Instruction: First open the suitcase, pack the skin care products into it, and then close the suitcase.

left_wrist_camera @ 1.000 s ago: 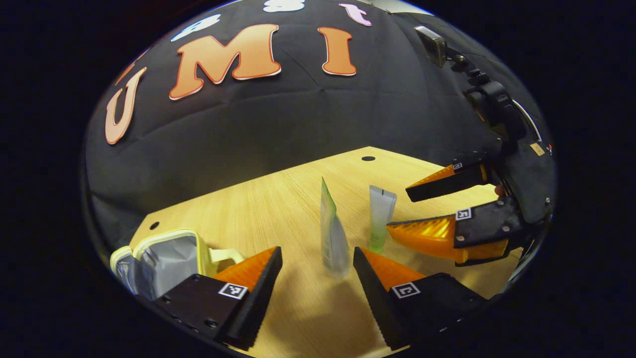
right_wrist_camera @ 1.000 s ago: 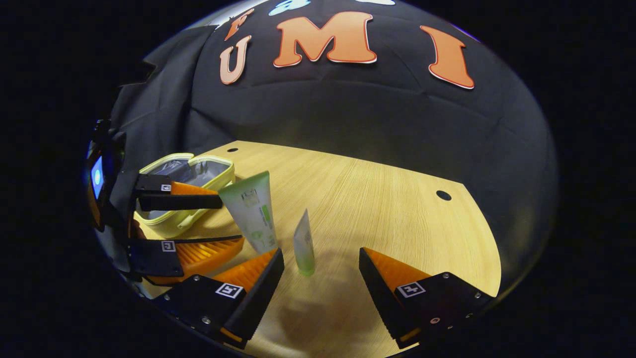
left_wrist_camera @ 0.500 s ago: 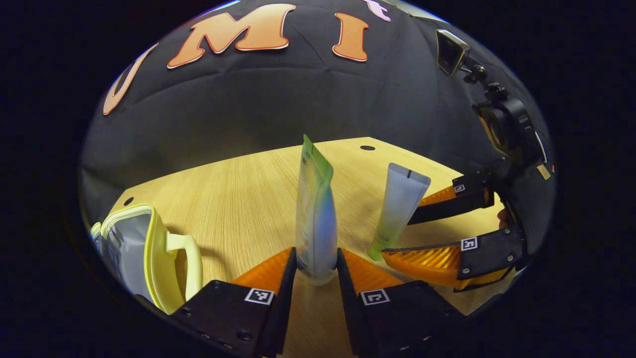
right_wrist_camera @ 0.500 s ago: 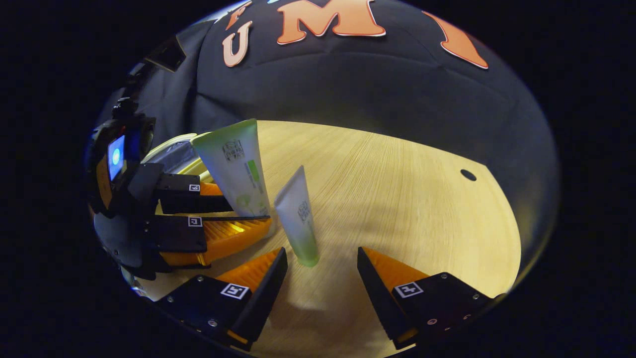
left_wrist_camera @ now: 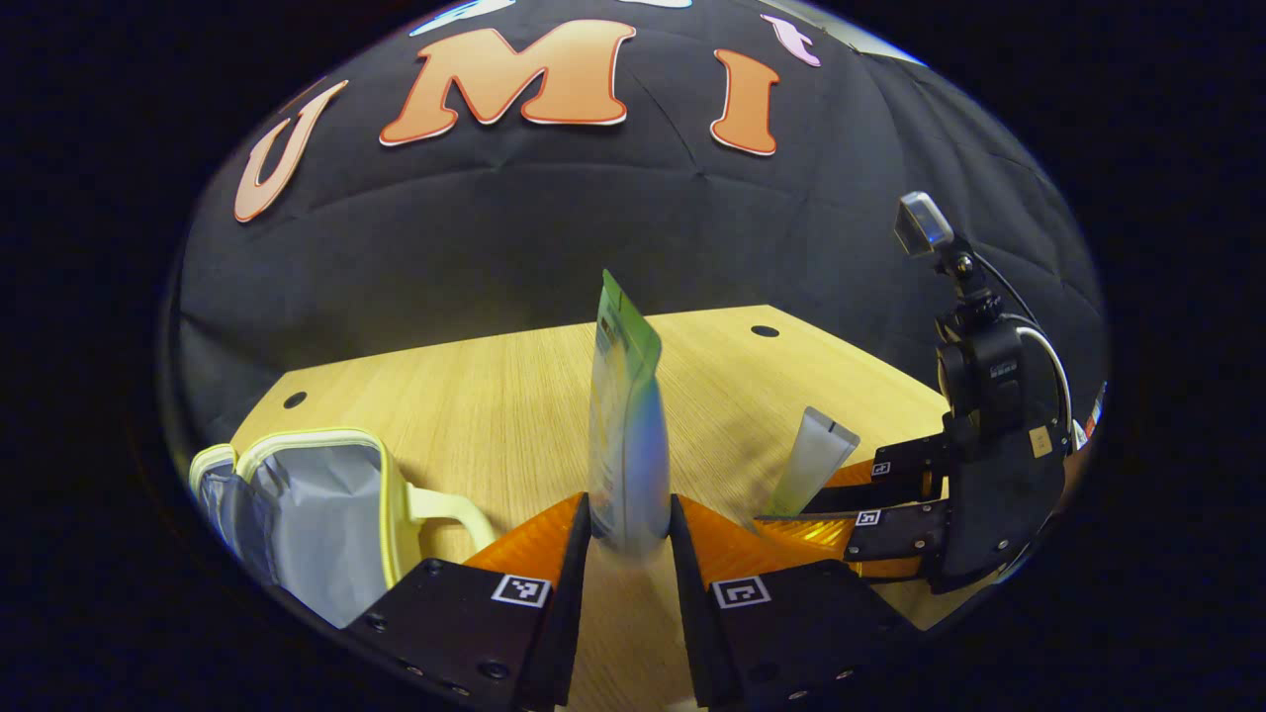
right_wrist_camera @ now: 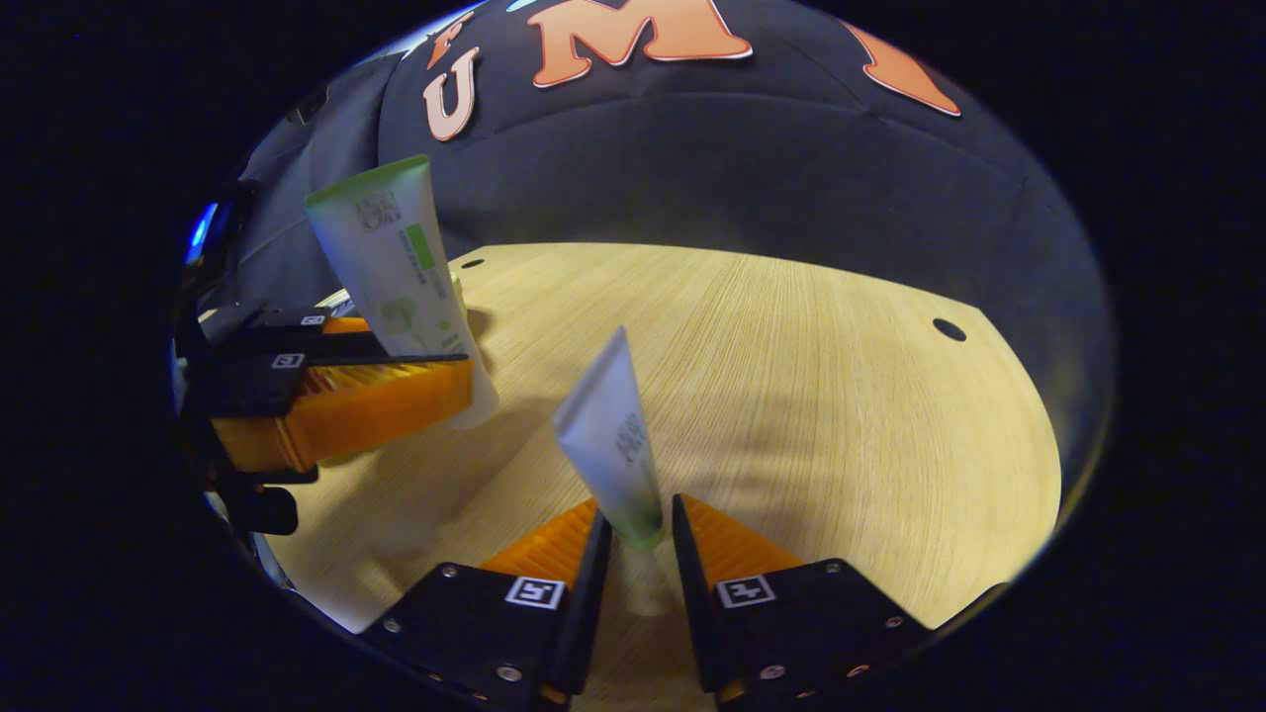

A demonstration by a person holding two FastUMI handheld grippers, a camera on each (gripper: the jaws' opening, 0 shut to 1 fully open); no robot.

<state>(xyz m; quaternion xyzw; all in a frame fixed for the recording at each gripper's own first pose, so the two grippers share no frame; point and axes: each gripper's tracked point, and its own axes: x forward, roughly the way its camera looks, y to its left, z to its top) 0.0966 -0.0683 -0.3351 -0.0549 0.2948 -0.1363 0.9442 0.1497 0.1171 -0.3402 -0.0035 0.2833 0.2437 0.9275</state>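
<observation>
My left gripper [left_wrist_camera: 630, 519] is shut on a tall green-topped tube [left_wrist_camera: 625, 415], which stands upright between its orange fingers. In the right gripper view the same gripper [right_wrist_camera: 450, 371] holds that large tube [right_wrist_camera: 396, 277] at the left, raised off the table. My right gripper [right_wrist_camera: 638, 524] is shut on a smaller pale tube [right_wrist_camera: 613, 445] near its green cap end. The left gripper view shows it [left_wrist_camera: 781, 514] at the right with the small tube [left_wrist_camera: 813, 460] tilted up. The small yellow suitcase [left_wrist_camera: 316, 504] lies open at the lower left, grey lining showing.
The wooden table [right_wrist_camera: 791, 396] stretches ahead, with round holes near its far corners [right_wrist_camera: 949, 329]. Black cloth walls close it in at the back. The suitcase's handle [left_wrist_camera: 450, 509] points toward my left gripper.
My right gripper has shut on the small tube, which was standing free between its fingers. My left gripper, shut on the large tube since half a second ago, has lifted it off the table.
</observation>
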